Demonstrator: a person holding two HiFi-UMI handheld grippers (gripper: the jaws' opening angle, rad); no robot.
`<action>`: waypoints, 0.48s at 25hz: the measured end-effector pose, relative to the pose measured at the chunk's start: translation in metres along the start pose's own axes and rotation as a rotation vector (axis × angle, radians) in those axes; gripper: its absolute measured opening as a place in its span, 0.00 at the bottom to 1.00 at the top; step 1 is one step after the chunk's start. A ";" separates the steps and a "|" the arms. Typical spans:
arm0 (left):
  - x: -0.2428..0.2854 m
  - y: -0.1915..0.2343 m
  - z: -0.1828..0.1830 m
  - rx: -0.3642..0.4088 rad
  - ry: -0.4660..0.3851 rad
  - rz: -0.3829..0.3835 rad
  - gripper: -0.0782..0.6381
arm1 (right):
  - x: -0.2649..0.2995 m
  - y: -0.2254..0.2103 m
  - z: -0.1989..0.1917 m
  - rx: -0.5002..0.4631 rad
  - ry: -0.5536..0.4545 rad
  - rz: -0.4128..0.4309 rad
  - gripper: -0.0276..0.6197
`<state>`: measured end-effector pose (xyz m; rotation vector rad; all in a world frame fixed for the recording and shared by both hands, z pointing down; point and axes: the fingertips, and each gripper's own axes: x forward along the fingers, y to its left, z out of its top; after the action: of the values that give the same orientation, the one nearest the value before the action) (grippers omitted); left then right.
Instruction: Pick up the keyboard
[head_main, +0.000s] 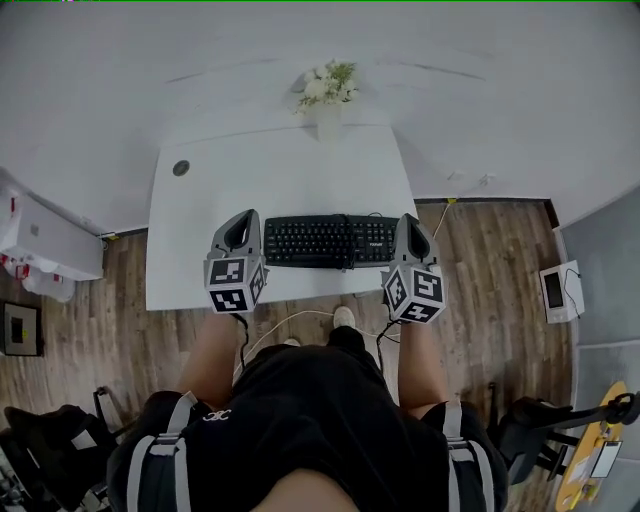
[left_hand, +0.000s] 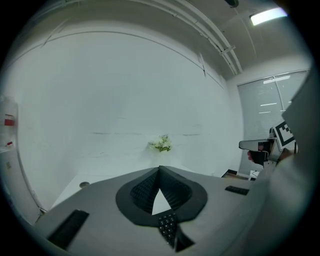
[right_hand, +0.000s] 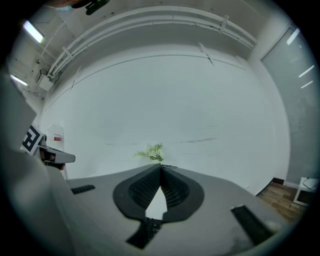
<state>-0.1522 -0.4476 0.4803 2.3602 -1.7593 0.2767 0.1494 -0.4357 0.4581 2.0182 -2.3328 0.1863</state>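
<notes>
A black keyboard (head_main: 325, 241) lies flat near the front edge of the white table (head_main: 230, 190). My left gripper (head_main: 244, 215) hovers just off the keyboard's left end, and its jaws are shut tip to tip with nothing between them. My right gripper (head_main: 409, 218) sits at the keyboard's right end, shut the same way and empty. In the left gripper view the closed tips (left_hand: 160, 168) meet above a corner of the keyboard (left_hand: 169, 228). In the right gripper view the tips (right_hand: 161, 166) meet above the keyboard's (right_hand: 149, 228) other end.
A white vase of flowers (head_main: 328, 98) stands at the table's back edge by the wall. A round cable hole (head_main: 181, 168) is at the table's back left. A white unit (head_main: 558, 290) sits on the wood floor to the right, and dark bags (head_main: 45, 430) lie at lower left.
</notes>
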 end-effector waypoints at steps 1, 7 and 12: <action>0.002 -0.001 -0.002 0.000 0.007 0.008 0.12 | 0.003 -0.006 -0.001 -0.002 0.008 0.008 0.04; 0.022 -0.005 -0.014 -0.005 0.042 0.043 0.12 | 0.018 -0.040 -0.020 -0.002 0.050 0.036 0.05; 0.040 -0.001 -0.039 0.008 0.119 0.065 0.12 | 0.029 -0.063 -0.051 -0.001 0.110 0.035 0.05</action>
<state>-0.1412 -0.4743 0.5284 2.2442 -1.7849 0.4258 0.2052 -0.4667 0.5160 1.9157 -2.3022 0.2904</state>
